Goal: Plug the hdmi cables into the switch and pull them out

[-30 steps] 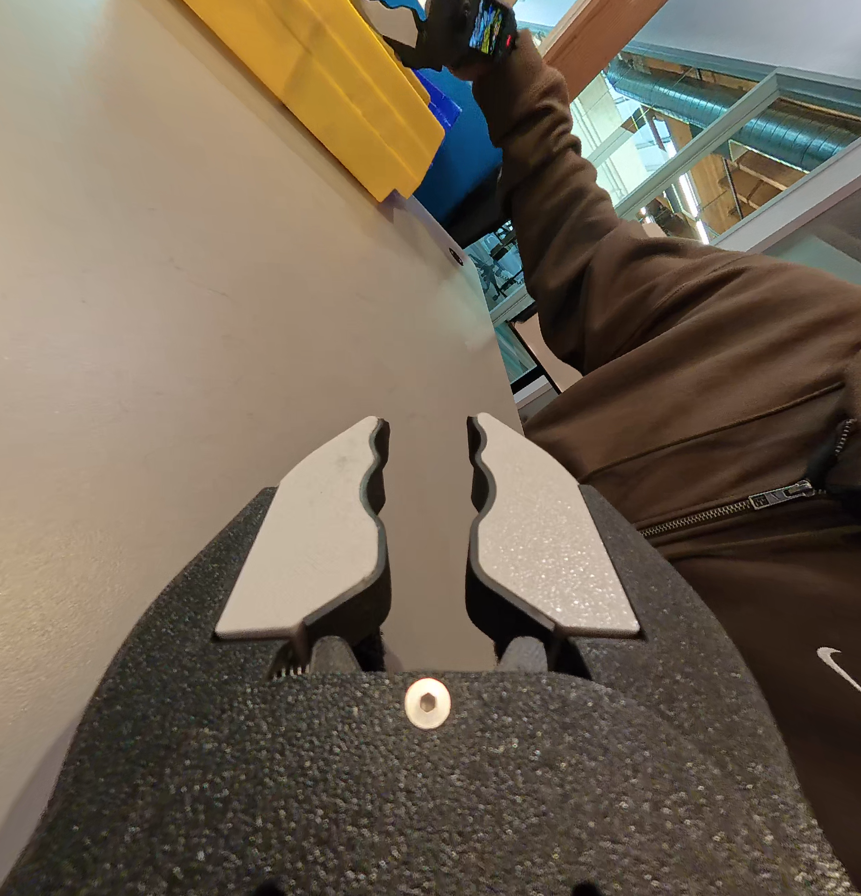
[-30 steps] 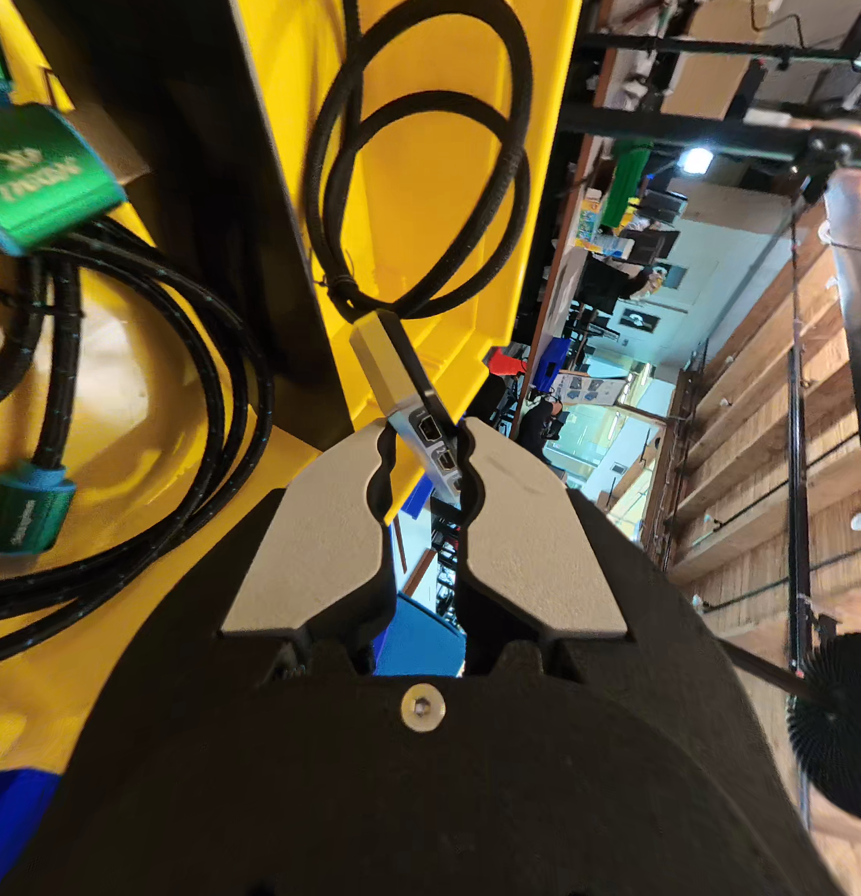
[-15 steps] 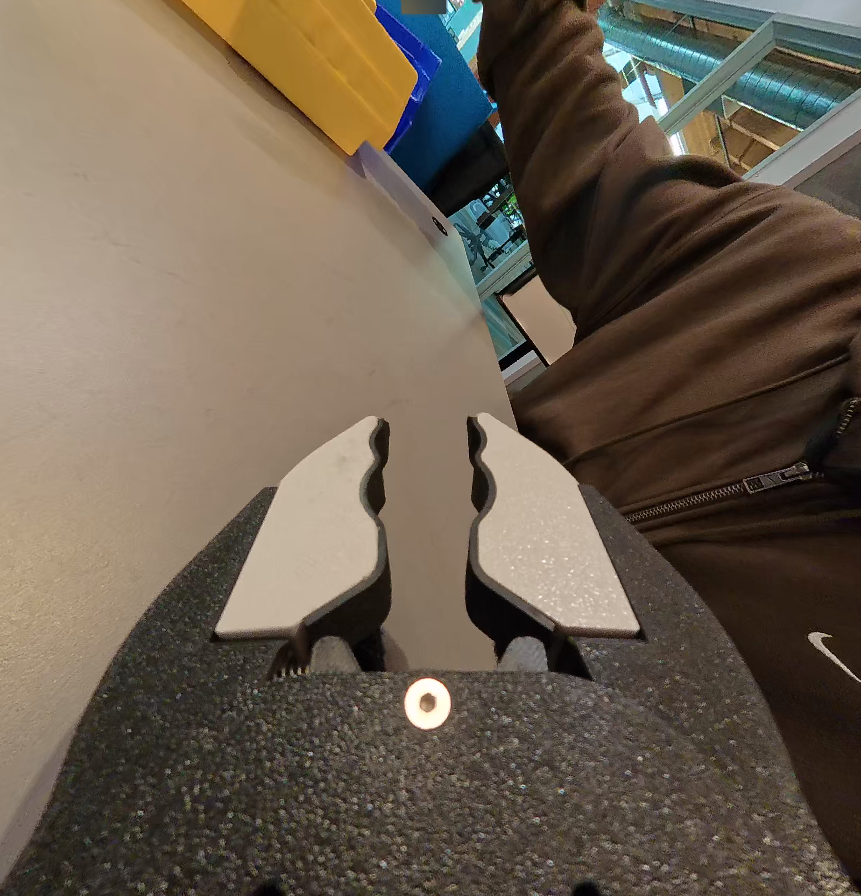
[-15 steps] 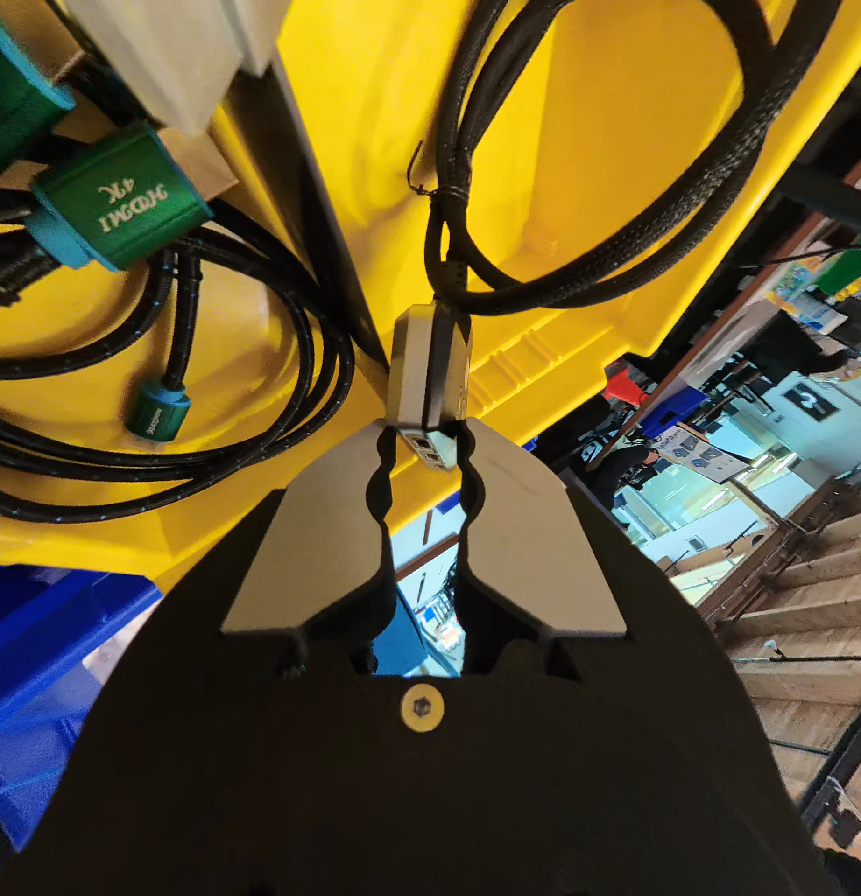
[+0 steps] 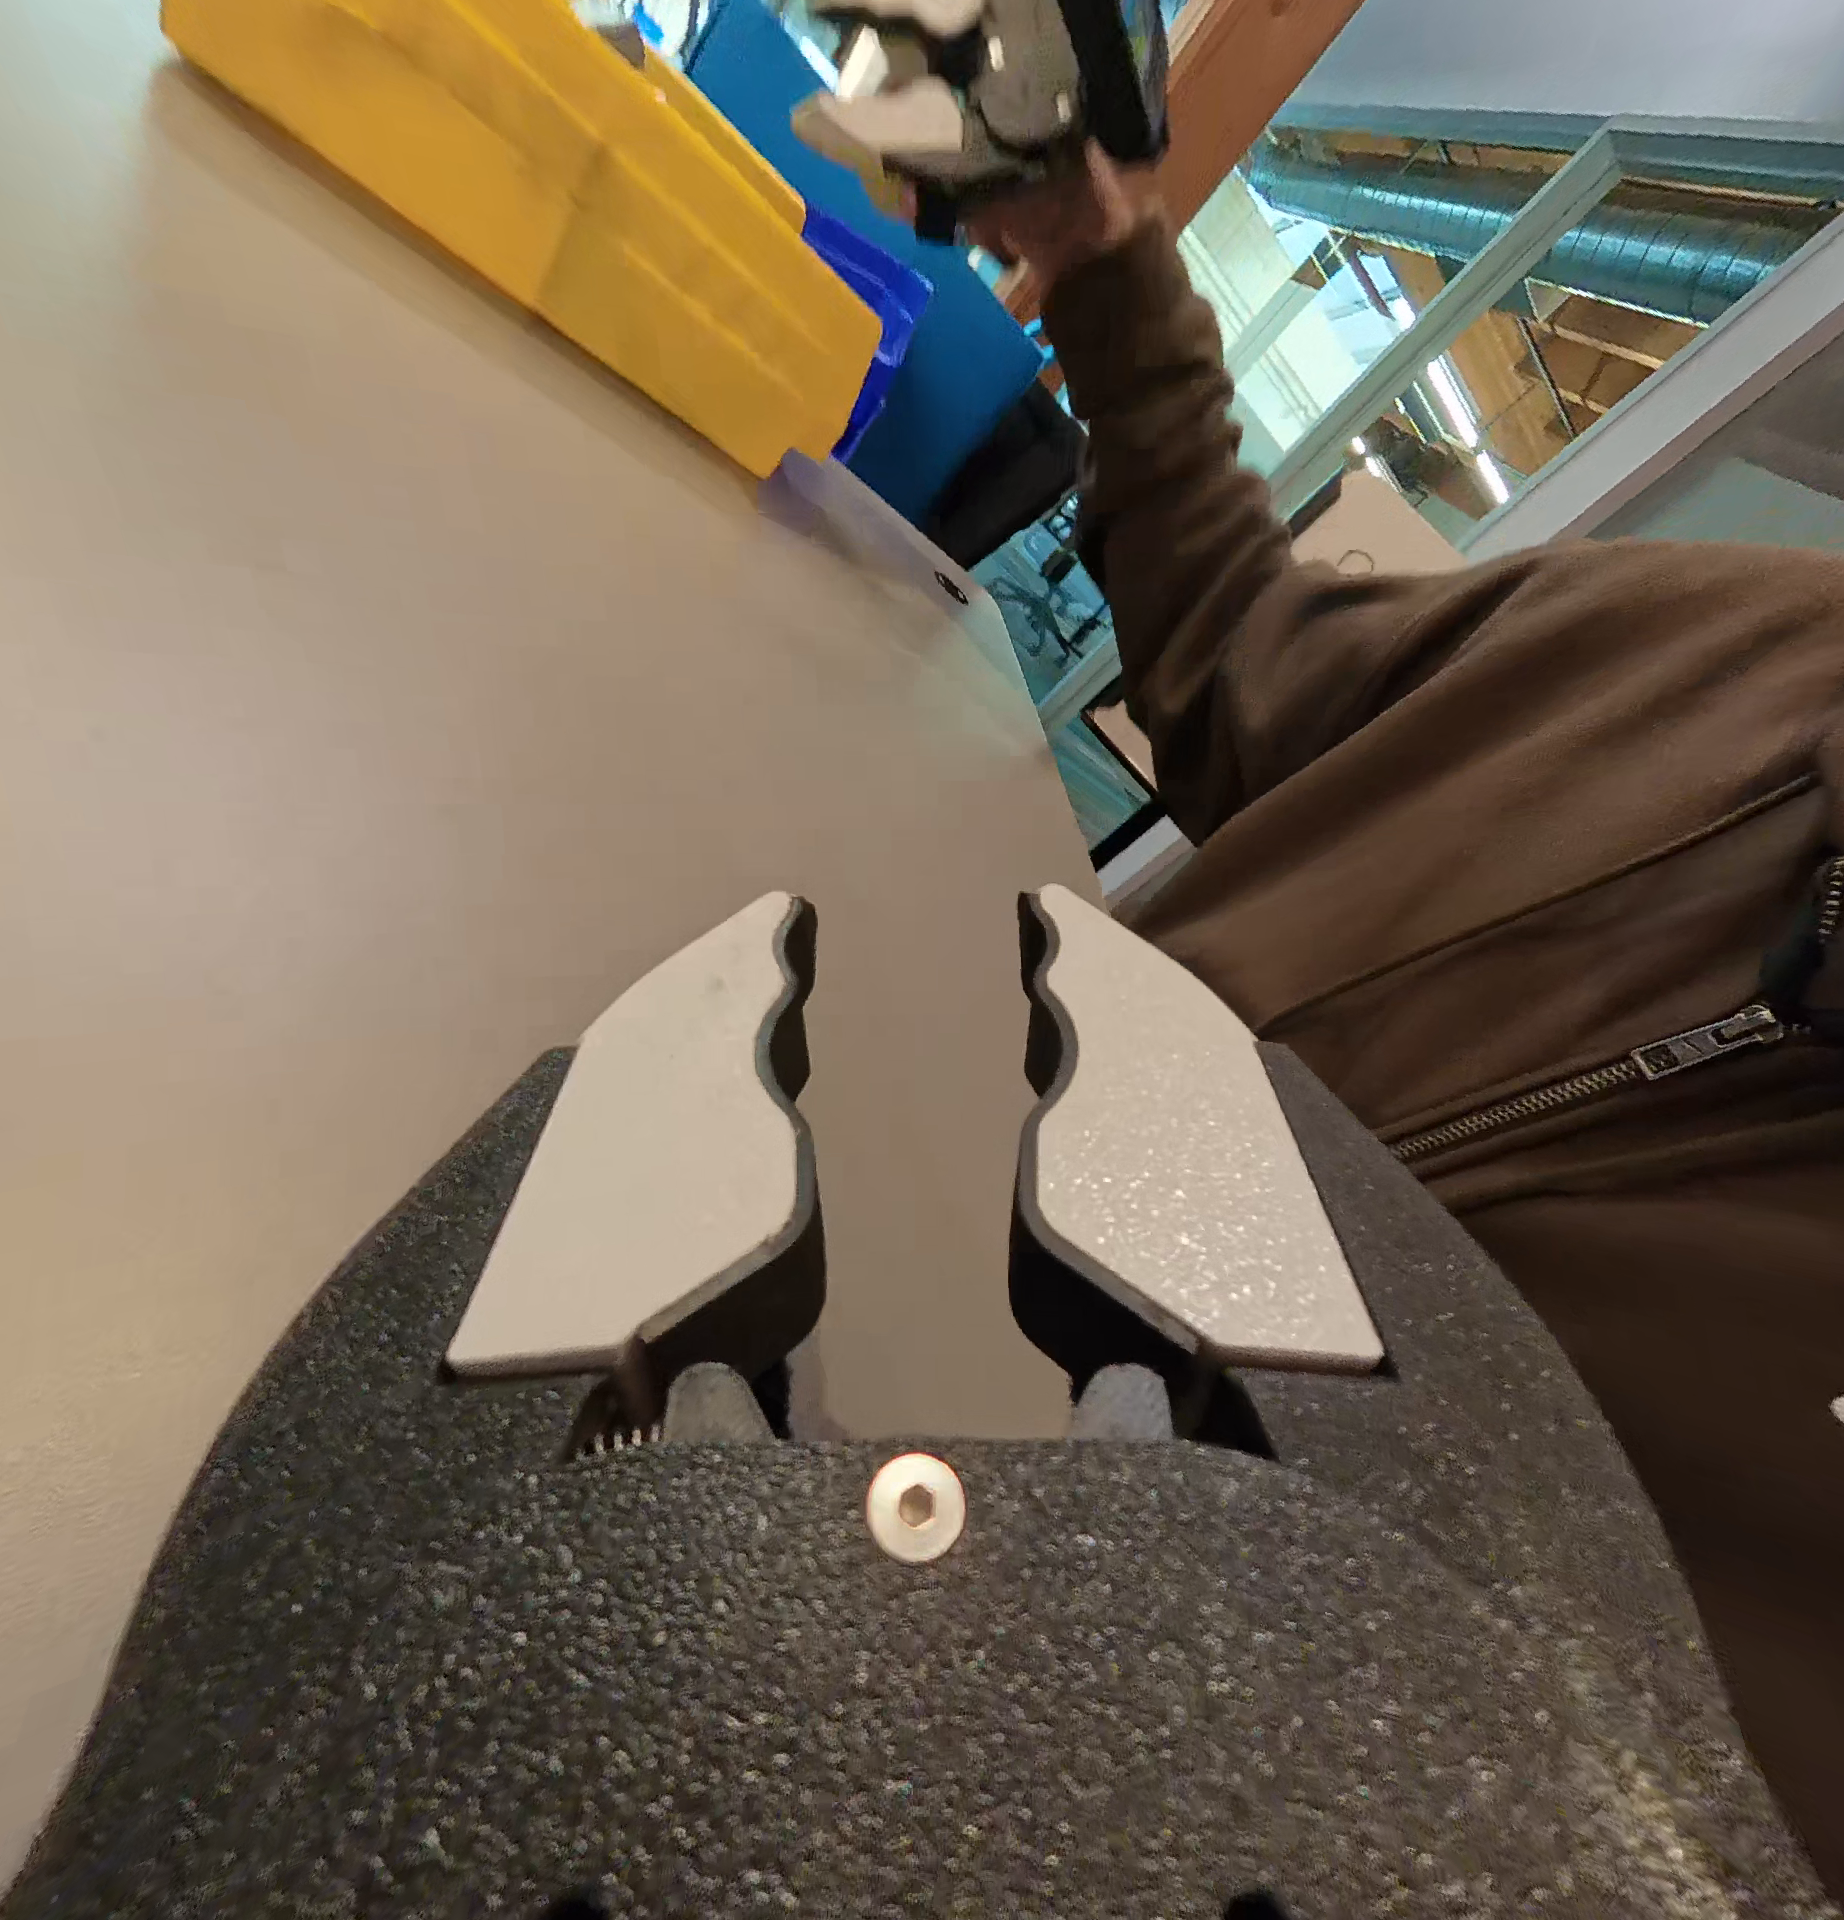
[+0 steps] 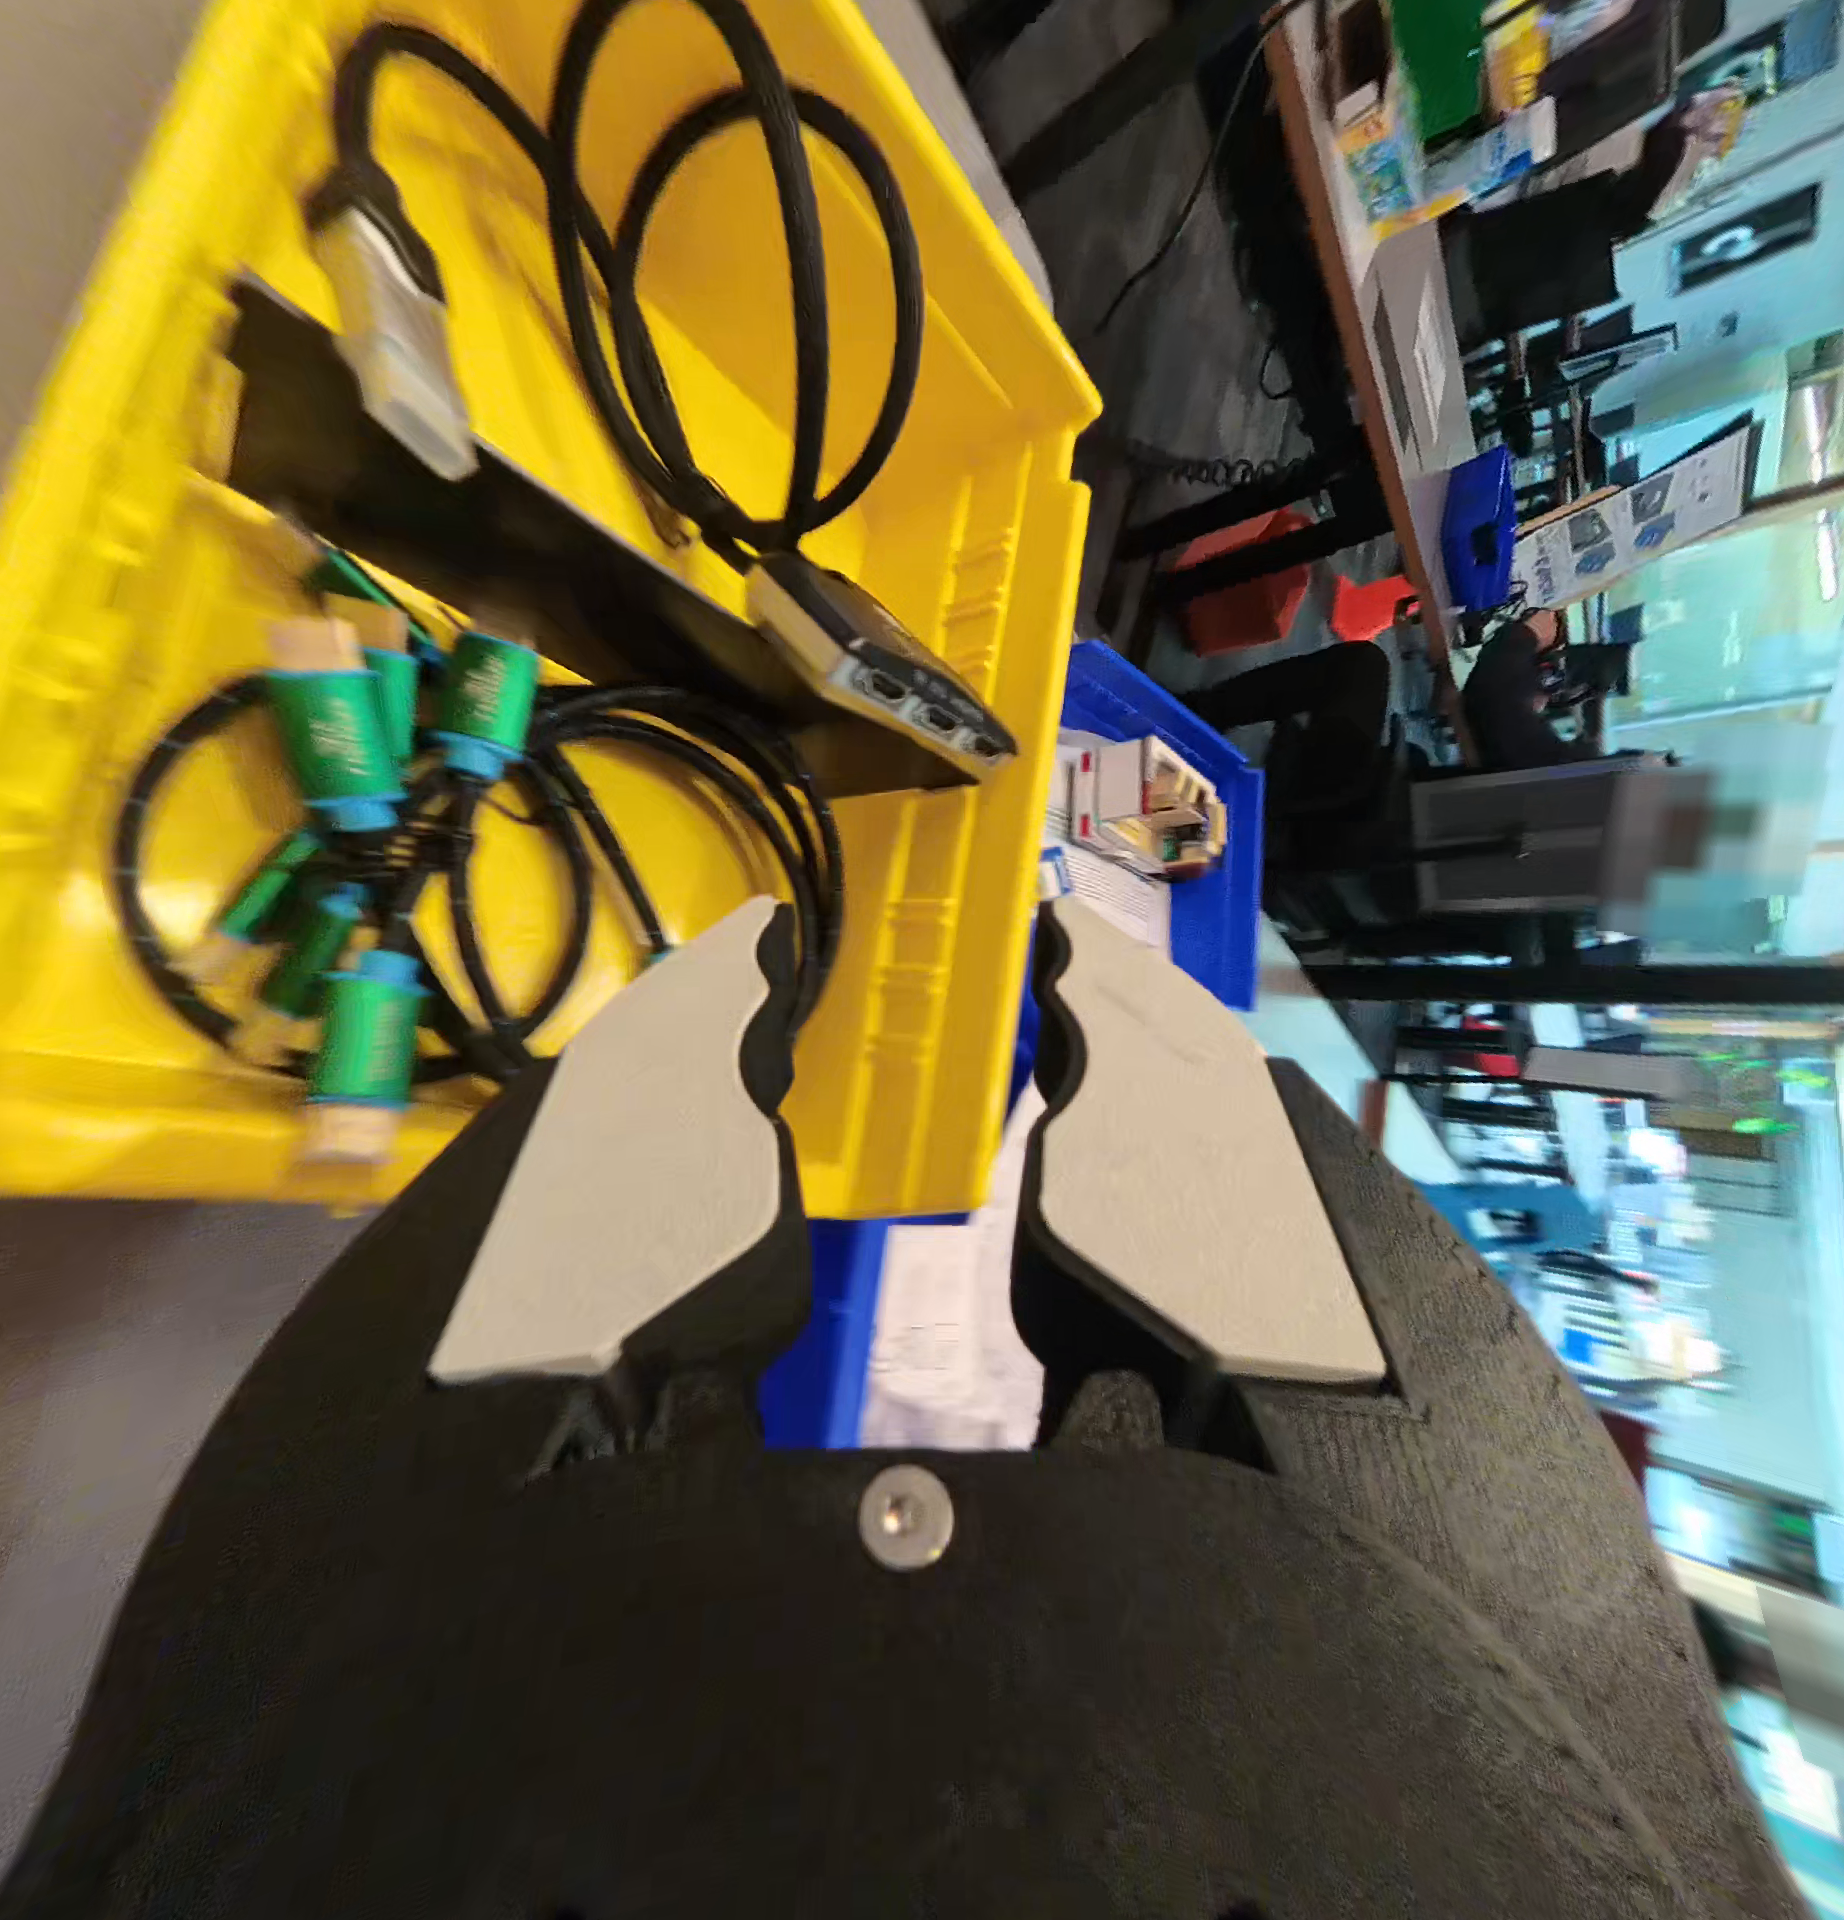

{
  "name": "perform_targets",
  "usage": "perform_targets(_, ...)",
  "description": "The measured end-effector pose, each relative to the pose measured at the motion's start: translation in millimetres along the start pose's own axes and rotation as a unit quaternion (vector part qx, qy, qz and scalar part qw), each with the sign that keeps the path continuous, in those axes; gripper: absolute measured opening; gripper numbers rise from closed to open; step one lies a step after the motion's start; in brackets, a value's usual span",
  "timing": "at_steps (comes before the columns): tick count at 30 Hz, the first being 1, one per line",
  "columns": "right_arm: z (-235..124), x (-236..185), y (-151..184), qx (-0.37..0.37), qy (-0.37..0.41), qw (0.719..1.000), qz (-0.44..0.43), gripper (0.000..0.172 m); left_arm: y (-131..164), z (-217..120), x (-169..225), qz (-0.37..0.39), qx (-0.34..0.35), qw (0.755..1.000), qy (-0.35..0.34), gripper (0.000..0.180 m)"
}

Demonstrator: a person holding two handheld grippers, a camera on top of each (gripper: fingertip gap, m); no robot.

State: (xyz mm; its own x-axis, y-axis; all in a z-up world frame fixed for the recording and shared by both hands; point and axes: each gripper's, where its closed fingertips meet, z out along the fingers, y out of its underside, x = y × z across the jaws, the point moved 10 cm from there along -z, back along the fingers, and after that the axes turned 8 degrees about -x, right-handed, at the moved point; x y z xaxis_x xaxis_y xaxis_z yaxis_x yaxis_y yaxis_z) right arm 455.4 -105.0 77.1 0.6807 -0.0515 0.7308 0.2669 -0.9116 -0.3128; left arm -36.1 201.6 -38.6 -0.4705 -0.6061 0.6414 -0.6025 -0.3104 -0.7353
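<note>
Hovering my right gripper [image 6: 907, 925] half open and bare over the yellow bin's [image 6: 939, 935] near wall; the hub [image 6: 876, 665] lies inside on its divider. Left gripper [image 5: 916, 914] gapes bare over the bench [image 5: 378, 727].

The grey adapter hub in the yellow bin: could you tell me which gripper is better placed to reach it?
Probably the right gripper: it hangs open facing the yellow bin, with the adapter hub just ahead. The left gripper is open over bare table, off to the side.
</note>
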Motion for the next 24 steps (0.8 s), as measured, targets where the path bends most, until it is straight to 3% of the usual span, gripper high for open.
perform_targets(4, -40.0, -51.1, 28.5, 0.103, -0.03, 0.987, 0.117, 0.041, -5.0, -4.2, 6.1, 0.057, 0.048, 0.997, -0.022, 0.041)
perform_targets(7, -66.2, -90.3, 30.3, 0.173, -0.053, 0.969, 0.169, 0.04, -8.2, -5.5, 15.4, 0.152, 0.069, 0.983, -0.076, 0.041)
perform_targets(10, -82.0, -117.3, 24.8, 0.216, -0.069, 0.952, 0.206, 0.045, -9.5, -8.8, 34.5, 0.311, 0.095, 0.923, -0.207, 0.042)
perform_targets(13, -81.3, -132.5, 20.9, 0.222, -0.072, 0.948, 0.219, 0.053, -9.9, -14.0, 53.9, 0.383, 0.147, 0.85, -0.331, 0.067)
perform_targets(15, -72.1, -136.5, 21.4, 0.202, -0.048, 0.955, 0.214, 0.059, -8.7, -15.8, 58.1, 0.383, 0.171, 0.823, -0.384, 0.089)
perform_targets(17, -60.7, -137.8, 22.9, 0.182, -0.043, 0.958, 0.218, 0.065, -6.8, -15.5, 59.3, 0.366, 0.152, 0.827, -0.398, 0.092)
perform_targets(20, -46.5, -137.7, 24.4, 0.182, -0.058, 0.952, 0.241, 0.066, -0.7, -19.6, 61.7, 0.357, 0.138, 0.826, -0.414, 0.081)
perform_targets(22, -38.7, -137.1, 24.6, 0.178, -0.052, 0.952, 0.245, 0.062, 4.3, -30.0, 68.7, 0.357, 0.155, 0.804, -0.449, 0.078)
perform_targets(24, -33.4, -135.9, 24.2, 0.17, -0.03, 0.956, 0.238, 0.055, 12.2, -40.7, 79.9, 0.346, 0.131, 0.802, -0.47, 0.053)
